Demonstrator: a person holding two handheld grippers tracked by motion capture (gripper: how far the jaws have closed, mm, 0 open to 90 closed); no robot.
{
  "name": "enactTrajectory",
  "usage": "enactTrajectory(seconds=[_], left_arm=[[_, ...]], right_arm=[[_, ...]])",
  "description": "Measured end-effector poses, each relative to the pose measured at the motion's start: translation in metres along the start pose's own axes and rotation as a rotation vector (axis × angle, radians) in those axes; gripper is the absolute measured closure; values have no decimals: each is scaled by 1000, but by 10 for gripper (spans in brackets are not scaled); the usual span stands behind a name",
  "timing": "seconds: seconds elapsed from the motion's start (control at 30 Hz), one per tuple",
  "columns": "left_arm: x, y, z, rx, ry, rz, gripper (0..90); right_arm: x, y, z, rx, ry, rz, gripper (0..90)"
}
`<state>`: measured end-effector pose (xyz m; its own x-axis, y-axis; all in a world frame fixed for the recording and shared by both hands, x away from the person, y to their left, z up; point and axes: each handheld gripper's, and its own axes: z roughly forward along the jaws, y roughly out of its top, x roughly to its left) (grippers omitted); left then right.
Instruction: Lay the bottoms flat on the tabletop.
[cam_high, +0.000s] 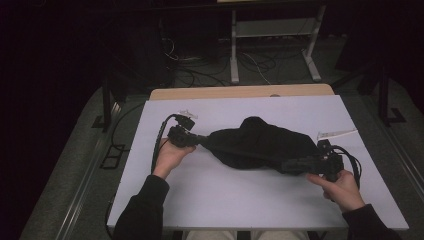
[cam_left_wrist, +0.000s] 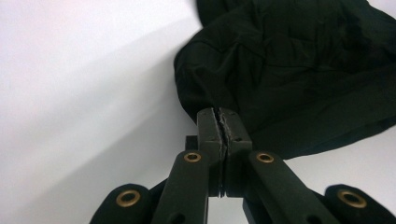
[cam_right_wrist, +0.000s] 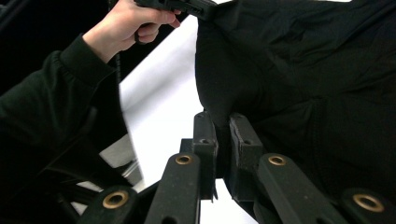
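Note:
A black garment is held stretched between my two grippers over the white table top. My left gripper is shut on the cloth's left end. In the left gripper view its jaws meet tightly on a thin edge of the black garment. My right gripper is shut on the right end. In the right gripper view a thicker fold of the garment sits pinched between the jaws of the gripper. The person's other hand holds the left gripper farther off.
The white sheet covers a wooden table. A small pale clip lies behind the left gripper and a pale strip behind the right one. Cables and a metal stand are on the dark floor beyond.

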<state>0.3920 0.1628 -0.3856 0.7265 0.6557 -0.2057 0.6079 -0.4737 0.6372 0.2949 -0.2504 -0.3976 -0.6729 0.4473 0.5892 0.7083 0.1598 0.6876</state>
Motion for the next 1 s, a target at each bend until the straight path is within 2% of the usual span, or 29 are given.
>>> enactTrajectory(seconds=[0.17, 0.2, 0.23, 0.3, 0.33, 0.37, 0.43, 0.6, 0.73, 0.77, 0.8, 0.83, 0.9, 0.97, 1.0], left_arm=[[-10, -3, -16, 47, -21, 33, 876], [-14, -2, -23, 95, -51, 64, 876], [-15, 0, -26, 110, -45, 81, 876], [-15, 3, -28, 118, -51, 84, 876], [-15, 8, -30, 122, -55, 84, 876], [-15, 8, -30, 122, -55, 84, 875], [-11, 20, -24, 140, -63, 67, 874], [5, 39, -1, 170, -69, 8, 871], [16, 51, 19, 134, -86, -56, 867], [16, 51, 19, 134, -86, -56, 860], [21, 55, 26, 102, -88, -82, 854], [22, 57, 29, 79, -84, -93, 848], [25, 59, 33, 26, -67, -104, 752], [28, 58, 37, -17, -87, -130, 734], [29, 58, 39, -30, -84, -138, 680]], right_arm=[[10, -5, -3, 0, 58, 17, 821], [11, -6, -4, 0, 73, 23, 821], [12, -6, -4, -5, 84, 26, 820], [12, -5, -5, -5, 85, 26, 821], [9, -2, -5, -8, 57, 20, 820], [6, 0, -5, -13, 49, 27, 821], [-2, 4, -5, -29, 22, 34, 820], [-35, 13, -7, -67, -62, 75, 820], [-62, 15, -9, -82, -132, 121, 821], [-62, 15, -9, -82, -132, 121, 821], [-76, 16, -13, -97, -163, 155, 821], [-80, 16, -14, -101, -174, 161, 821], [-89, 16, -18, -114, -200, 182, 821], [-97, 15, -25, -129, -218, 205, 821], [-99, 14, -29, -135, -230, 214, 821]])
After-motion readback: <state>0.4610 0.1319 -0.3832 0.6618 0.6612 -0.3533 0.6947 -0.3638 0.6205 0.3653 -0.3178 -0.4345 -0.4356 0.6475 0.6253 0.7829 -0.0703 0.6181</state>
